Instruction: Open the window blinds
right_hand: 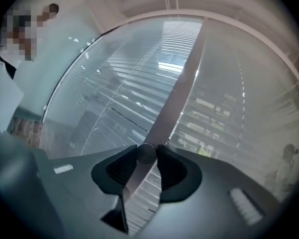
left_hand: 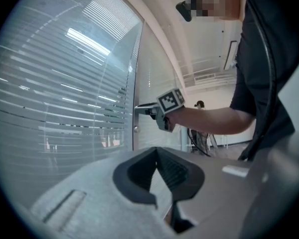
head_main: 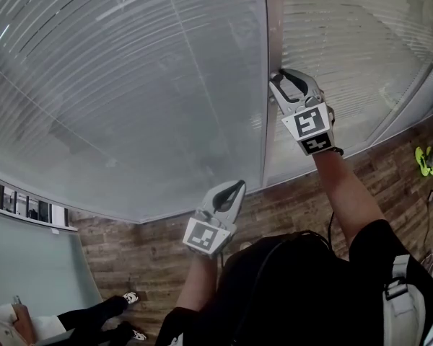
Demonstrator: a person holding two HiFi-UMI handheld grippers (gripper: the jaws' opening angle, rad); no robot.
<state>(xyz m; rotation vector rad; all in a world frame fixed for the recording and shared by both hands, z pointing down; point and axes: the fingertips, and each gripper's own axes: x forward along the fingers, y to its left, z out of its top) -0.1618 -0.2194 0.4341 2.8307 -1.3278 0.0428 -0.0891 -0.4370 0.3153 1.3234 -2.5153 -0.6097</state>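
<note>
The blinds [head_main: 130, 85] fill the glass on both sides of the frame [head_main: 273, 20]. My right gripper [head_main: 280, 76], arm stretched out, clamps the round knob [right_hand: 146, 154] on that frame. My left gripper [head_main: 237, 185] hangs lower, near the glass, jaws together on nothing.

Blinds [head_main: 130, 85]: pale grey horiz. stripes. Knob [right_hand: 146, 153]: dark grey. Left gripper [head_main: 237, 186], right gripper [head_main: 278, 75]: light grey, b&w square markers.
</note>
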